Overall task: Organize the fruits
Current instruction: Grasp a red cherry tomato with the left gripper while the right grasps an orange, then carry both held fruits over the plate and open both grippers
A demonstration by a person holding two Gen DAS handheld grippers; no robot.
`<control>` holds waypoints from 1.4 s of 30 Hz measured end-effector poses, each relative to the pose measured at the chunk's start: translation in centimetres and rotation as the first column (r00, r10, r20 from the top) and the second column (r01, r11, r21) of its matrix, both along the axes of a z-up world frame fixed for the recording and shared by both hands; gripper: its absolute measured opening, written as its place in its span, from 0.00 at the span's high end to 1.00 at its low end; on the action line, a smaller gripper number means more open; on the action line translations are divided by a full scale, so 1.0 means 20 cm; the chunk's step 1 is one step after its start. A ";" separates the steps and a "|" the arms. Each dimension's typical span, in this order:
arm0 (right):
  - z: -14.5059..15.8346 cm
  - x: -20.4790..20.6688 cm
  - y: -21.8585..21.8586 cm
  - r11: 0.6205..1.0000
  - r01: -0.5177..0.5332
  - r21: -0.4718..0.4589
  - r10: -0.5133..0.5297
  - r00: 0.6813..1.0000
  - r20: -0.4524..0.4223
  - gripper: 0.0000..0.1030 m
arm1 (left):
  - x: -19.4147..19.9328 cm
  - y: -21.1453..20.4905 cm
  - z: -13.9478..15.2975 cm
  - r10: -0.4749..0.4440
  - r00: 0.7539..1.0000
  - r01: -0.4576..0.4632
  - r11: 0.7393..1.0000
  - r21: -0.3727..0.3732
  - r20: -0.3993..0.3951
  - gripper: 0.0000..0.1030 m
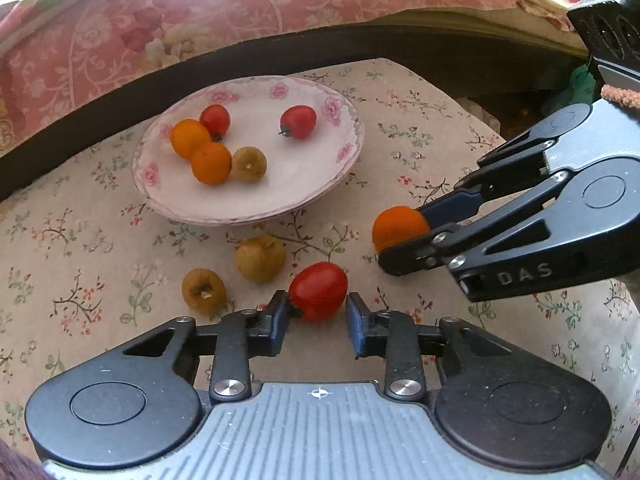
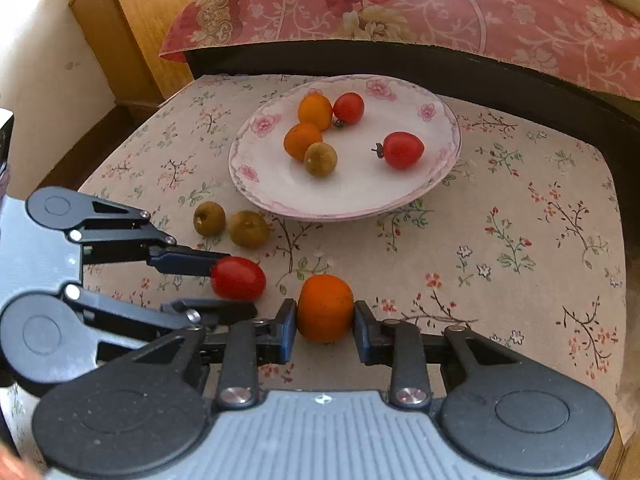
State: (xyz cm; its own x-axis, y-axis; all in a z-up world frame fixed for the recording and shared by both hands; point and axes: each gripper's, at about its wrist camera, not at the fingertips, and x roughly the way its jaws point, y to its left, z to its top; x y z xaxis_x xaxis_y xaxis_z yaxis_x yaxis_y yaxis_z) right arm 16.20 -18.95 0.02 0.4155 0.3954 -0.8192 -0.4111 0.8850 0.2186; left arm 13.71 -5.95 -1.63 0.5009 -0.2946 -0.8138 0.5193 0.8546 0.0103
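The bed cover (image 1: 248, 4) is running off the top edge in both views. The right tongs (image 1: 404, 236) are hiding the near side of the orange fruit (image 1: 394, 226). The wooden cabinet (image 2: 132, 28) is being cropped at the top.

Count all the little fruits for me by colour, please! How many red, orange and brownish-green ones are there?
Red cherry tomatoes: 3
Round orange fruits: 3
Brownish-green round fruits: 3
Total: 9
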 end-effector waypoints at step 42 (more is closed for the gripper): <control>0.21 0.08 0.03 0.997 0.027 0.068 -0.034 0.994 0.106 0.68 | 0.09 -0.02 0.18 0.031 0.993 -0.027 0.999 -0.032 0.116 0.61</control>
